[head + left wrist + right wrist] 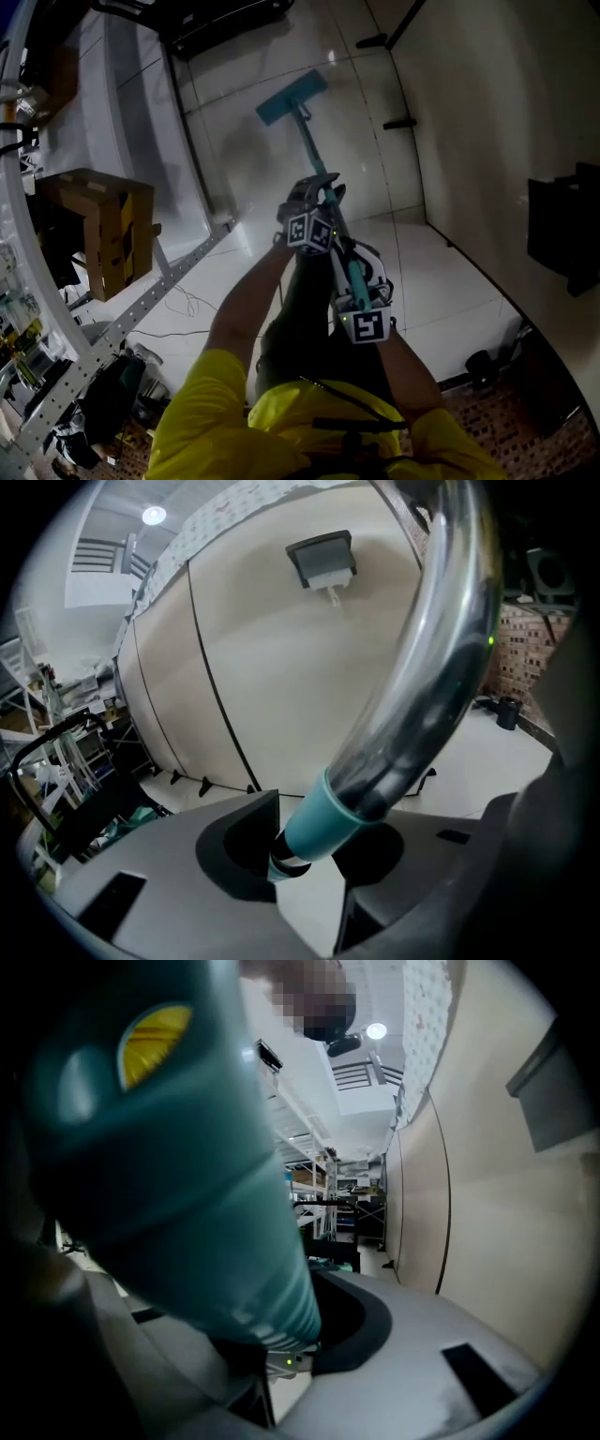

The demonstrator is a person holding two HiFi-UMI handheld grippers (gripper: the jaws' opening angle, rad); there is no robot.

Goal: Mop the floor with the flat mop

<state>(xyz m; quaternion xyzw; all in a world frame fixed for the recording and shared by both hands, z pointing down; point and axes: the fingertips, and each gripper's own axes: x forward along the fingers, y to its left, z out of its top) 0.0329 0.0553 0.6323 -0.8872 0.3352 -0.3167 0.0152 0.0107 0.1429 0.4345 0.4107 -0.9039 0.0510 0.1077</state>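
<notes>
A flat mop with a teal head point(292, 97) lies on the glossy white floor point(281, 141) ahead of me, its pole point(312, 155) running back toward my body. My left gripper point(314, 199) is shut on the pole higher up the shaft; in the left gripper view the silver pole and its teal collar point(323, 822) pass between the jaws. My right gripper point(359, 302) is shut on the teal handle grip point(178, 1176) near the pole's end, which fills the right gripper view.
A beige partition wall point(497, 122) with black feet point(399, 123) runs along the right. A wooden crate point(103, 220) and a perforated metal rail point(141, 309) stand at the left. Cables point(183, 305) lie on the floor near my feet; dark gear sits at the lower left.
</notes>
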